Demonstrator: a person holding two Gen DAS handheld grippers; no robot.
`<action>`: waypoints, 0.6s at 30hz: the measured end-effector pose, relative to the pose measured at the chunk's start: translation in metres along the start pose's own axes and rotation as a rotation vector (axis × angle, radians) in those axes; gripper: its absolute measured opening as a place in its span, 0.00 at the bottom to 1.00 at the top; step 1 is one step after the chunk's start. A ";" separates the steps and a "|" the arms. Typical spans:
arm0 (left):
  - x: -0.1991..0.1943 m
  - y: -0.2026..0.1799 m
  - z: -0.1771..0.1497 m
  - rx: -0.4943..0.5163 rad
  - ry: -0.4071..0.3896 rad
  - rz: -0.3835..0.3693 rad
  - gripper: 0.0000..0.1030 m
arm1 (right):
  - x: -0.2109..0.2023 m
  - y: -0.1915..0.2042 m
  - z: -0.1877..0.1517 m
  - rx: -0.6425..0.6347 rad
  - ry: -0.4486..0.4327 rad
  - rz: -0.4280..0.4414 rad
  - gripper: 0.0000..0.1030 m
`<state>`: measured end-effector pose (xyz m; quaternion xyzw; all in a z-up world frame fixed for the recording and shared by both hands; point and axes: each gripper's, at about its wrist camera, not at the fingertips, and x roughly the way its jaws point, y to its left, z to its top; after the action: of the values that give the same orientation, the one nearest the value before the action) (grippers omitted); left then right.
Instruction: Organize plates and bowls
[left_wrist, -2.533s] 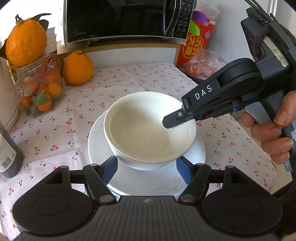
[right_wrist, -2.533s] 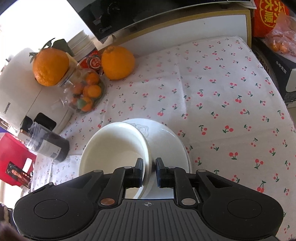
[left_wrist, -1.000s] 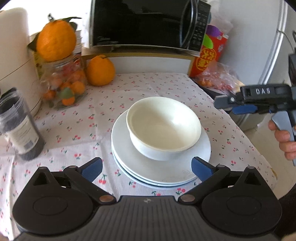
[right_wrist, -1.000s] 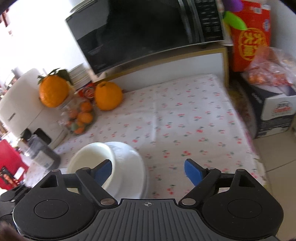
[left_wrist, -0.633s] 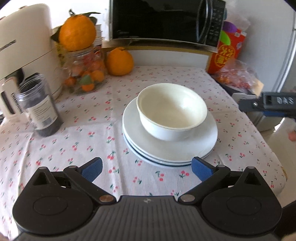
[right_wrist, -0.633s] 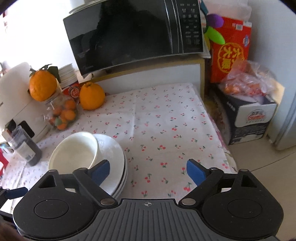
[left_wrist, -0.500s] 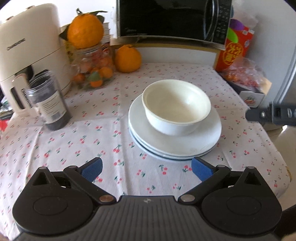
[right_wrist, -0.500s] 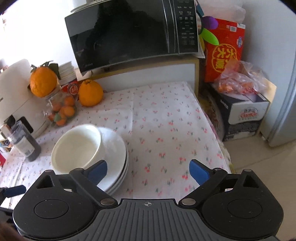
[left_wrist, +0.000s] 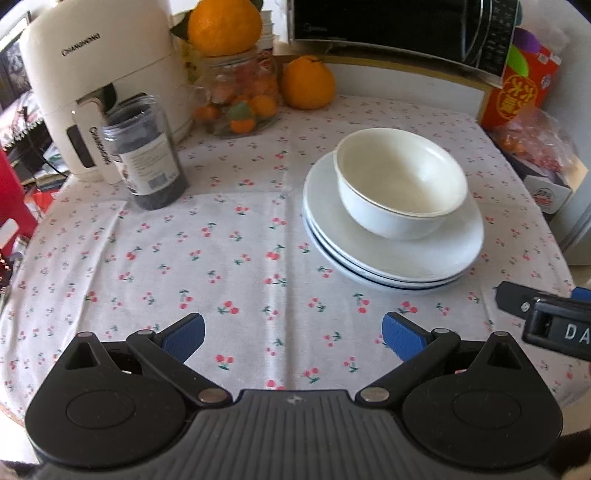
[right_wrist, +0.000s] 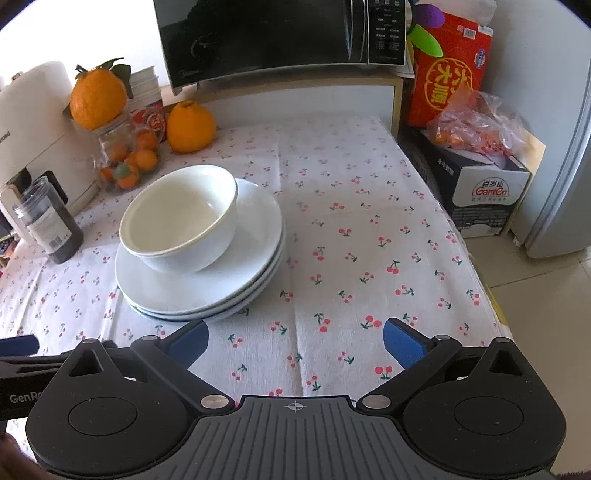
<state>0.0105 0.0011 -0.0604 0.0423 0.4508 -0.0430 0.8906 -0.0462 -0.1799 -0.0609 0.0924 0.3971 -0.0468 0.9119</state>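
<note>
Now that you have let go and drawn both grippers back, left (left_wrist: 291, 332) and right (right_wrist: 295, 338) with jaws wide and empty, the bowls (right_wrist: 179, 218) sit nested on the stacked plates (right_wrist: 255, 273), so organizing looks finished.

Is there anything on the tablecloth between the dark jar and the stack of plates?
No. Between the dark jar and the stack of plates lies only bare cherry-print tablecloth; the left wrist view shows it best.
</note>
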 end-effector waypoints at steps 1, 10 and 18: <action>0.000 -0.001 0.000 0.002 -0.002 0.008 1.00 | 0.001 0.001 0.000 0.000 -0.002 -0.004 0.99; -0.006 -0.002 0.001 -0.002 -0.030 0.050 1.00 | 0.009 0.004 -0.002 -0.012 0.036 -0.021 0.99; -0.005 -0.003 0.001 0.001 -0.030 0.045 1.00 | 0.010 0.003 -0.003 -0.004 0.040 -0.025 0.99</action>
<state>0.0082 -0.0021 -0.0562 0.0521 0.4364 -0.0235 0.8980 -0.0409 -0.1764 -0.0694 0.0864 0.4166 -0.0556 0.9033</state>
